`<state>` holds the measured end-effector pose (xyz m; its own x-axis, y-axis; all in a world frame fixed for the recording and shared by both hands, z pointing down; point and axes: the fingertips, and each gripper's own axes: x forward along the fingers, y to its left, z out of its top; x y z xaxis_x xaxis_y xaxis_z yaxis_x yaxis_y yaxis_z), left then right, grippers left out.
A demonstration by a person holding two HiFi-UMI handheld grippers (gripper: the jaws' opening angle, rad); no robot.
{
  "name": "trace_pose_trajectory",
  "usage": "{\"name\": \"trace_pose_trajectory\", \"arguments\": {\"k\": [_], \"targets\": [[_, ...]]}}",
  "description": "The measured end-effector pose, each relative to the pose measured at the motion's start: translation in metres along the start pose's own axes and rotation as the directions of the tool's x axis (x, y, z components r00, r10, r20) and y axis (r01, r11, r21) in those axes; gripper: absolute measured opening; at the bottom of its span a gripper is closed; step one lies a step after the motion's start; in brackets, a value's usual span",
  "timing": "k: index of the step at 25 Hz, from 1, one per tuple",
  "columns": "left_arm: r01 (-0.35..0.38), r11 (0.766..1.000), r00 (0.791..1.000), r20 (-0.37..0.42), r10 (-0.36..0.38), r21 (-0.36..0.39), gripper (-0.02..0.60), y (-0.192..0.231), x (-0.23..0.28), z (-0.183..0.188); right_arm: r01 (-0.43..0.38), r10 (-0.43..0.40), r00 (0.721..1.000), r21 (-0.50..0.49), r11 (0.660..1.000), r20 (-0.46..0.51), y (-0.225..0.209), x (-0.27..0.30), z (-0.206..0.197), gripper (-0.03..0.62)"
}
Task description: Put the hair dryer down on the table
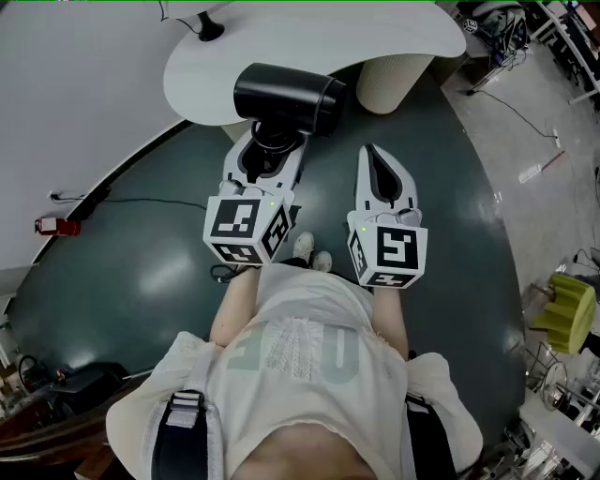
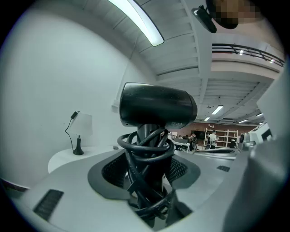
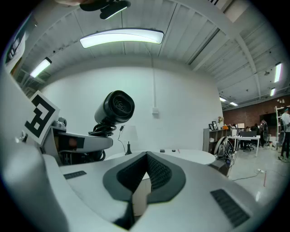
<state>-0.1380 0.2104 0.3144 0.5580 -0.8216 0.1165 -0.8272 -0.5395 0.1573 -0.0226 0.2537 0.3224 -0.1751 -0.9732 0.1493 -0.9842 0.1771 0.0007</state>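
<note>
The white, round-edged surface (image 1: pixel 394 28) stands ahead over a dark floor. The black hair dryer with a barrel body (image 1: pixel 286 97) is held upright in the air at the surface's near edge, its cord coiled round the handle. The left claw (image 1: pixel 271 142) is clenched on that cord-wrapped handle. The right claw (image 1: pixel 372 155), just beside it, is closed with nothing in it. A small black-stemmed lamp (image 2: pixel 78 136) stands on the surface.

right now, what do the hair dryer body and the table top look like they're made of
Hair dryer: probably black plastic, semi-gloss, given the soft highlights along its barrel. Table: smooth matte white top, perhaps laminate or painted board.
</note>
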Motion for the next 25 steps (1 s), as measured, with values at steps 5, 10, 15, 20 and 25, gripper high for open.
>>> {"name": "trace_pose_trajectory", "arguments": {"k": [5, 10, 15, 20, 25], "targets": [[0.002, 1.000, 1.000, 0.010, -0.002, -0.006, 0.229, 0.006, 0.000, 0.003, 0.010, -0.010, 1.000, -0.008, 1.000, 0.005, 0.001, 0.002, 0.003, 0.005], [0.013, 1.000, 1.000, 0.028, -0.012, -0.020, 0.229, 0.008, 0.003, 0.008, 0.029, -0.028, 0.999, -0.018, 0.999, 0.014, -0.003, 0.001, 0.007, 0.005], [0.022, 0.999, 0.999, 0.039, -0.021, -0.027, 0.229, 0.011, 0.007, 0.011, 0.036, -0.036, 0.999, 0.011, 0.999, 0.036, -0.006, 0.003, 0.013, 0.005], [0.030, 0.999, 0.999, 0.046, -0.029, -0.026, 0.229, 0.015, 0.008, 0.012, 0.053, -0.054, 0.997, 0.029, 0.998, 0.056, -0.008, 0.007, 0.016, 0.005], [0.035, 0.999, 0.998, 0.054, -0.034, -0.021, 0.229, 0.033, 0.011, 0.015, 0.052, -0.054, 0.997, 0.029, 0.998, 0.059, 0.002, 0.021, 0.014, 0.005]]}}
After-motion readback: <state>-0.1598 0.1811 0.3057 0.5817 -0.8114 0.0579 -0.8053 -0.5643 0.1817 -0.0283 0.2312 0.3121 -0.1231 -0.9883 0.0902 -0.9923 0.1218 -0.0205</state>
